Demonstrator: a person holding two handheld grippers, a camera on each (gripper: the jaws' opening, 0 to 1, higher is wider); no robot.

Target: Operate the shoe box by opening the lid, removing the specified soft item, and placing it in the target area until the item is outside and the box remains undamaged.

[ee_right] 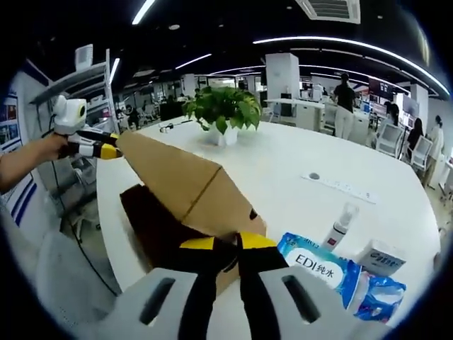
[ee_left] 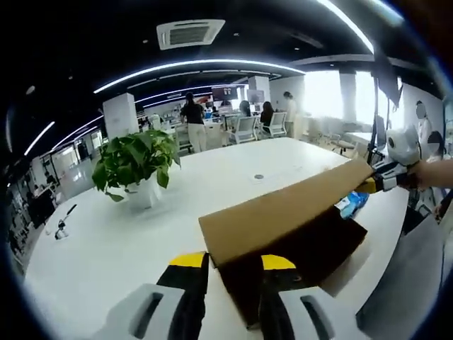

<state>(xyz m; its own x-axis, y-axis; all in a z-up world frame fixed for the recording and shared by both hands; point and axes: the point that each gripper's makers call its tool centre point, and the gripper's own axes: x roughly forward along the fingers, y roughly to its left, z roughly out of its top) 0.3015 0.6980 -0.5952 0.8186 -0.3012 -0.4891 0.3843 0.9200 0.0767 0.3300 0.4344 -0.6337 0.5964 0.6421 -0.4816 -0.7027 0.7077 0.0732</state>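
A cardboard shoe box (ee_right: 159, 223) lies near the edge of a white table (ee_right: 297, 152). Its brown lid (ee_right: 180, 180) is raised at a slant over the dark inside. My right gripper (ee_right: 227, 243) is shut on the lid's near corner. The left gripper (ee_right: 99, 150) holds the far tip of the lid, with a hand behind it. In the left gripper view the lid (ee_left: 283, 205) runs from my left gripper (ee_left: 233, 262), whose jaws clamp its near end, to the right gripper (ee_left: 382, 180) at the far corner. What lies inside the box is hidden.
A blue wipes pack (ee_right: 315, 269), a spray bottle (ee_right: 340, 223), a small white box (ee_right: 386, 256) and another blue pack (ee_right: 382, 294) lie right of the box. A potted plant (ee_left: 134, 159) stands mid-table. Chairs and several people are at the far desks.
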